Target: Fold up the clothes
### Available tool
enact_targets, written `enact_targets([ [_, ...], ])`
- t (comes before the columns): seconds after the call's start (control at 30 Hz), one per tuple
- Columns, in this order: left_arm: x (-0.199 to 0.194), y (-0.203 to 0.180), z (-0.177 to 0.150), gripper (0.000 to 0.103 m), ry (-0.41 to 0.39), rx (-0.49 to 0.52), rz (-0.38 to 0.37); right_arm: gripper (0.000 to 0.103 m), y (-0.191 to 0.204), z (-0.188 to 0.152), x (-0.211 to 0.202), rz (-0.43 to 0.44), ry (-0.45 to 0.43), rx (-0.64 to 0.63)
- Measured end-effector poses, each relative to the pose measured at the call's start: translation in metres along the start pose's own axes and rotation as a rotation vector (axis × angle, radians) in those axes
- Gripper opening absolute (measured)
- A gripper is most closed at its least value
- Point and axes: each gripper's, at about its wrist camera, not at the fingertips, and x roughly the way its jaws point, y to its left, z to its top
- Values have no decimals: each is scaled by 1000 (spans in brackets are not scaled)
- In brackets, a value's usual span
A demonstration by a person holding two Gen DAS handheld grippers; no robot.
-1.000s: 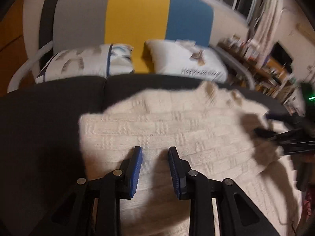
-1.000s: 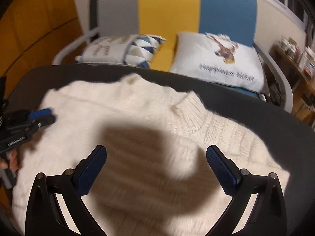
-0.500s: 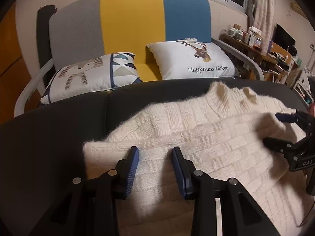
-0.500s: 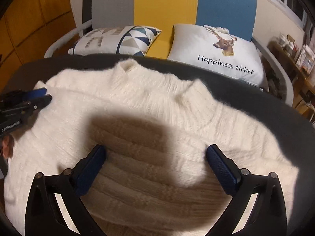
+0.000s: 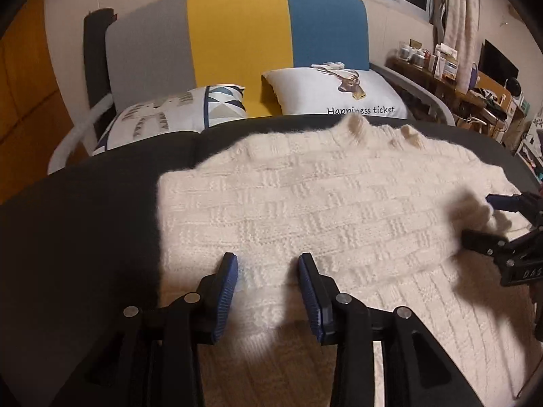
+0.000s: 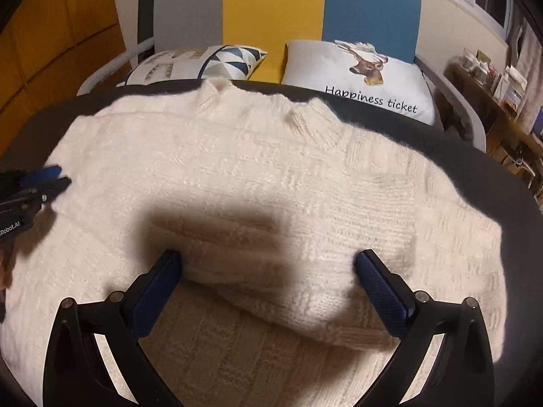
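A cream knitted sweater [image 5: 339, 203] lies spread on a dark grey padded surface [image 5: 85, 237], collar toward the sofa. One layer is folded over, and its edge runs across just in front of both grippers. My left gripper [image 5: 268, 271] is open, fingertips resting at that folded edge near the sweater's left side. In the right wrist view the sweater [image 6: 271, 169] fills the frame, and my right gripper [image 6: 268, 264] stands wide open astride the fold. The left gripper [image 6: 51, 178] shows at that view's left edge. The right gripper [image 5: 488, 217] shows at the right of the left wrist view.
Behind the surface stands a sofa [image 5: 237, 34] with grey, yellow and blue panels and two pillows [image 6: 356, 74]. A cluttered shelf [image 5: 458, 78] runs along the right wall. Orange wooden panels [image 6: 51, 51] are on the left. Dark surface [image 6: 475, 159] shows around the sweater.
Both grippers have come down and forward, closer to the sweater. A folded layer's edge now lies at their fingertips. Neither jaw opening has changed much.
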Motion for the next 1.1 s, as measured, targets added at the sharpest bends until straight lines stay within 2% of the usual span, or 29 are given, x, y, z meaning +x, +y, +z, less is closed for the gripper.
enact_targets([
  [0.17,-28,-2,-8,38,-40,-28,0,103,10,-2,-40,-9,-55,-7],
  [0.33,-55,-10,-22,38,-72,1,1,103,22,-34,-73,3,-82,-17],
  [0.43,-62,-14,-32,38,-61,10,0,103,27,-57,-79,12,-64,-8],
  [0.53,-51,-16,-49,38,-6,10,-2,103,29,-81,-81,19,-36,20],
  [0.6,-35,-19,-63,41,40,16,5,103,27,-98,-77,6,1,42],
  [0.63,-34,-19,-66,42,11,23,11,103,25,-106,-71,-9,26,55],
  [0.67,-35,-19,-65,42,17,19,12,103,22,-114,-67,-20,43,68],
  [0.7,-36,-17,-62,42,28,2,7,103,18,-119,-70,0,0,82],
  [0.8,-51,-14,-66,42,38,-51,-16,103,10,-123,-79,-5,10,131],
  [0.9,-78,-19,-81,42,18,-70,-55,103,3,-133,-105,34,-27,174],
  [1.0,-85,-25,-101,42,-3,-45,-52,103,-9,-158,-131,106,-60,208],
  [1.1,-92,-31,-122,43,-23,-21,-49,103,-20,-191,-139,77,-18,230],
])
